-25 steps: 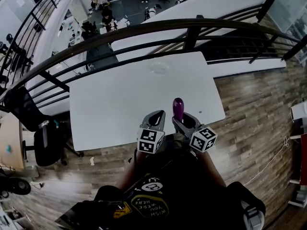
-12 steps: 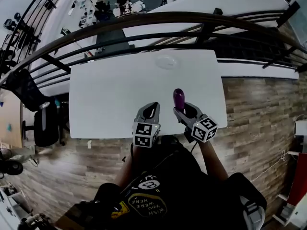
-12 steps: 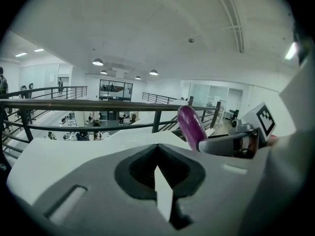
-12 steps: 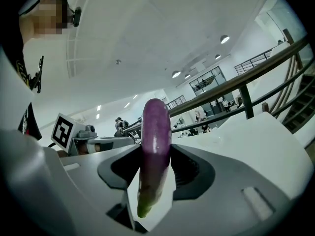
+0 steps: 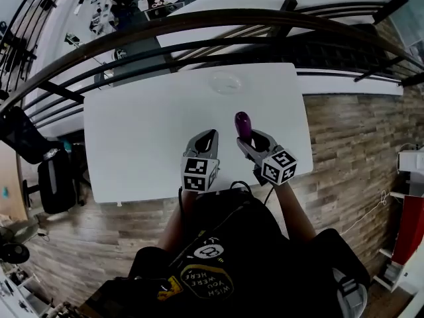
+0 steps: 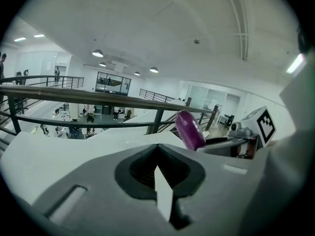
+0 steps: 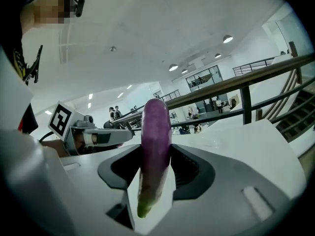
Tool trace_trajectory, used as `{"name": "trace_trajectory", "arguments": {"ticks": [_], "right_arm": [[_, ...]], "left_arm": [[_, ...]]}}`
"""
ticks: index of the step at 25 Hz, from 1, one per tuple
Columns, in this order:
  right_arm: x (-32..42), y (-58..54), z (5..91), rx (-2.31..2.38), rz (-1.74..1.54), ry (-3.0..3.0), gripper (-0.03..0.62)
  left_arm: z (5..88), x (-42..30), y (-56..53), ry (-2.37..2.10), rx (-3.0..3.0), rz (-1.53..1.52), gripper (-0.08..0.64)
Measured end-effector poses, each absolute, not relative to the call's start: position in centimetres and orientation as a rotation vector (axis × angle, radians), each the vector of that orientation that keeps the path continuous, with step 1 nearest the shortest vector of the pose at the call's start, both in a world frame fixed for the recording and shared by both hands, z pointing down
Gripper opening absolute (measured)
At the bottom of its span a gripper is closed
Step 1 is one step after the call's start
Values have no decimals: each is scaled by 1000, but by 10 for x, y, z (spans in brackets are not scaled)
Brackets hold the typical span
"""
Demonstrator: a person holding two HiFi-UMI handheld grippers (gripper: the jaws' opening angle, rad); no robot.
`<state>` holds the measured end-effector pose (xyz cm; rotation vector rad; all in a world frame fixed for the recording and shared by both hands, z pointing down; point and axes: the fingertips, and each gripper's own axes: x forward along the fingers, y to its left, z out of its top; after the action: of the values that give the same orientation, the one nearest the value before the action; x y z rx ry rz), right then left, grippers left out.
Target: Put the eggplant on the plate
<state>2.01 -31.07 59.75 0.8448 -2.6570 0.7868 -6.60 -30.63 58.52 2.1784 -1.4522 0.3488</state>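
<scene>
We stand on the upper level of a bright, open office, where a dark curved railing (image 5: 218,25) fences us off from the desks on the level below. Wood-plank flooring (image 5: 344,138) runs beneath a plain white surface (image 5: 139,138) set close against that rail. Near the surface's far edge, just inside the railing, sits the plate (image 5: 225,83), pale and see-through against the white top, with nothing on it. Over the near half we hold both tools side by side. The left gripper (image 5: 207,136) has its jaws drawn together on nothing, and we judge it rides along as a spare while its partner does the carrying. The right gripper (image 5: 252,138) has its jaws clamped on the eggplant (image 5: 242,125). It rises at a tilt from between them, the glossy purple end standing out past the jaw tips and the pale green stem end hanging back toward the hand. That grip leaves the forward length free, presumably so the eggplant can be laid down without the jaws fouling the dish. The eggplant is in the air, well apart from the plate, so we reckon the carry across the surface is the step in hand and the placing is not yet begun.
</scene>
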Motion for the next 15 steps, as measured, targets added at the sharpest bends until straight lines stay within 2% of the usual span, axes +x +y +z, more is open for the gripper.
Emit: {"name": "trace_trajectory", "arguments": {"ticks": [10, 15], "right_arm": [[-5, -391, 641, 827, 645, -2546, 190], [-7, -440, 696, 714, 621, -2419, 190]], "left_arm": [[617, -80, -358, -1342, 2194, 383, 5], [639, -92, -395, -1416, 2078, 257, 5]]}}
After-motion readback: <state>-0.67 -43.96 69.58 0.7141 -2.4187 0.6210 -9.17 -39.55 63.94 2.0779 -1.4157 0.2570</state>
